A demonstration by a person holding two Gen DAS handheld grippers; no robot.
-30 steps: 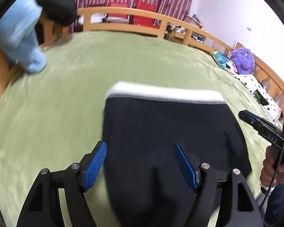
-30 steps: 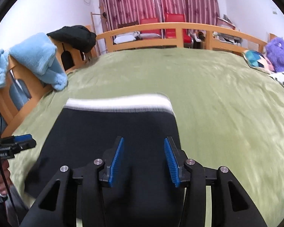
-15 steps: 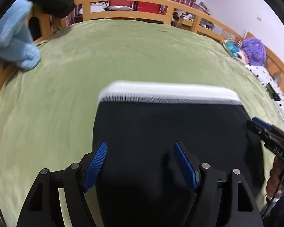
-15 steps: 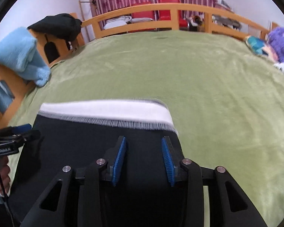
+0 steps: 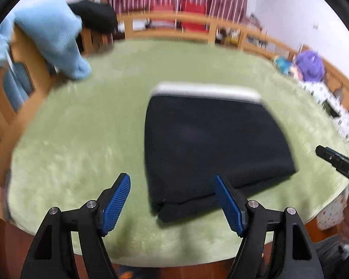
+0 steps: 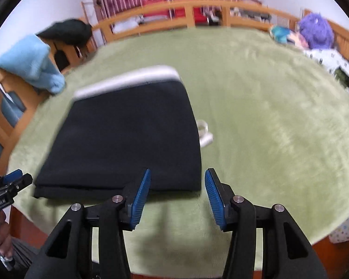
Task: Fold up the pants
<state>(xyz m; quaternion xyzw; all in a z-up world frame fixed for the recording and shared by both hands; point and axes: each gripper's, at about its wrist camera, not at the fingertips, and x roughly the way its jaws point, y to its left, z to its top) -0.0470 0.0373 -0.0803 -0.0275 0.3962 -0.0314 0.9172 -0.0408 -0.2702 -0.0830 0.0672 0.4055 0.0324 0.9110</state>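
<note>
Black pants with a white waistband at the far edge lie folded into a flat rectangle on the green blanket. My left gripper hovers over the fold's near left corner, its jaws opening, with nothing pressed between the pads. In the right wrist view the pants lie ahead and to the left. My right gripper hangs above their near right corner, its jaws opening too and empty. A white cord loop pokes out from the pants' right side. Each gripper shows at the edge of the other's view.
A light blue towel and a black garment hang over the wooden rail on the left. A purple plush toy and a spotted pillow lie at the far right. The bed's near edge runs just below the grippers.
Both grippers have drawn back toward the bed's near edge and risen, so the whole folded pants now show. The right jaws have widened.
</note>
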